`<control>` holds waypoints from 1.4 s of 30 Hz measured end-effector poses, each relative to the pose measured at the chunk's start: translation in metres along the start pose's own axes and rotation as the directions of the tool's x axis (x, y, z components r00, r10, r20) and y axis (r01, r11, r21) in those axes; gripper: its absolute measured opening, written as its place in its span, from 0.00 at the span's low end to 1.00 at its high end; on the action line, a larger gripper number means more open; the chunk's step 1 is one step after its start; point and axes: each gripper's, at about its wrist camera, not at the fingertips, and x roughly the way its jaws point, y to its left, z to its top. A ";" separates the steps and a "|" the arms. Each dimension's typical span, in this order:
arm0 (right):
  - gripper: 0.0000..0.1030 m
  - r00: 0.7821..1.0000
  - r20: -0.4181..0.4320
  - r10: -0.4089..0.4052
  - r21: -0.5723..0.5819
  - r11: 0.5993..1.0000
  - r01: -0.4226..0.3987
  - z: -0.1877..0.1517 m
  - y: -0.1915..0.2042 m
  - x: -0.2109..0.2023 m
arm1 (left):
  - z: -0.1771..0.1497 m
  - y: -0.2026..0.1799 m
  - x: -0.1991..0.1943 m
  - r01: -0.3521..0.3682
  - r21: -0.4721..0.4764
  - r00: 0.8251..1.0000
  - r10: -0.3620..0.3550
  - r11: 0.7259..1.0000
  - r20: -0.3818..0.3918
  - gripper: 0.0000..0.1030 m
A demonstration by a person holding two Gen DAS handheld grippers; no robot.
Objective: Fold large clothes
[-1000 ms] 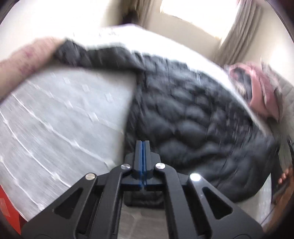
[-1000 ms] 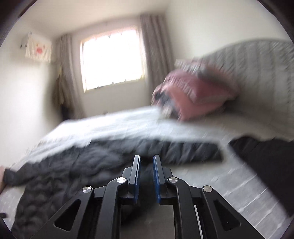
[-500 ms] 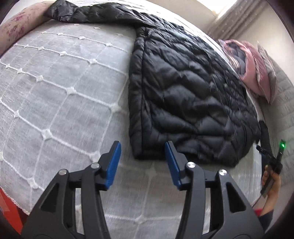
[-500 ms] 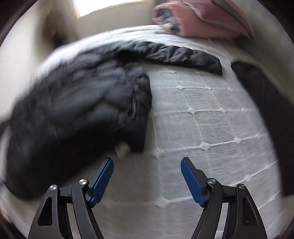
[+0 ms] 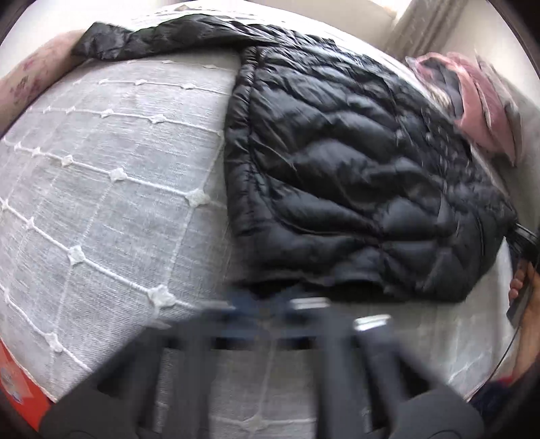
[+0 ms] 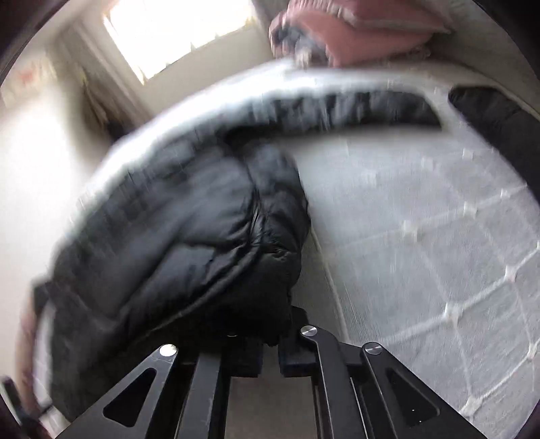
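A black quilted puffer jacket (image 5: 351,175) lies spread on the white bedspread (image 5: 111,189), one sleeve stretched toward the far left. My left gripper (image 5: 270,304) is heavily blurred just in front of the jacket's near hem; its jaw state is unreadable. In the right wrist view the jacket (image 6: 189,243) bulges up close to the camera. My right gripper (image 6: 270,341) is shut on the jacket's hem corner, with black fabric bunched between the fingers. The other sleeve (image 6: 354,111) lies along the far side.
Pink pillows (image 5: 479,111) sit at the head of the bed, also in the right wrist view (image 6: 357,30). Another dark garment (image 6: 496,118) lies at the right. A window (image 6: 182,30) is behind. A hand (image 5: 521,287) shows at the right edge.
My right gripper went from wide open above the bed to shut on the jacket's hem. My left gripper moved in toward the near hem and is now motion-blurred.
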 end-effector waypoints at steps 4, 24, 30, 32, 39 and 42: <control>0.03 0.938 0.294 0.186 0.027 0.979 -0.202 0.021 0.024 -0.089 | 0.011 0.016 -0.023 0.088 -0.095 0.992 -0.079 0.992 0.097 0.02; 0.21 1.000 0.010 0.008 0.167 0.986 -0.010 -0.008 -0.015 -0.053 | 0.001 0.009 -0.011 0.128 -0.037 0.992 -0.128 0.991 -0.017 0.20; 0.45 0.984 -0.087 -0.156 0.078 0.984 0.163 -0.018 -0.024 -0.022 | -0.003 0.009 -0.009 0.073 -0.011 0.997 -0.073 0.997 -0.013 0.09; 0.13 0.977 -0.060 -0.206 0.049 0.977 0.209 -0.018 -0.021 -0.024 | 0.002 0.008 -0.010 0.052 -0.008 0.999 -0.052 0.999 0.005 0.03; 0.04 0.955 0.295 0.040 0.185 0.978 -0.098 0.003 -0.018 -0.109 | 0.020 0.028 -0.064 0.137 -0.051 0.961 -0.120 0.989 0.248 0.01; 0.04 0.964 0.265 -0.027 0.157 0.987 -0.016 0.003 -0.011 -0.104 | 0.020 0.027 -0.059 0.061 -0.046 0.970 -0.048 0.997 0.240 0.01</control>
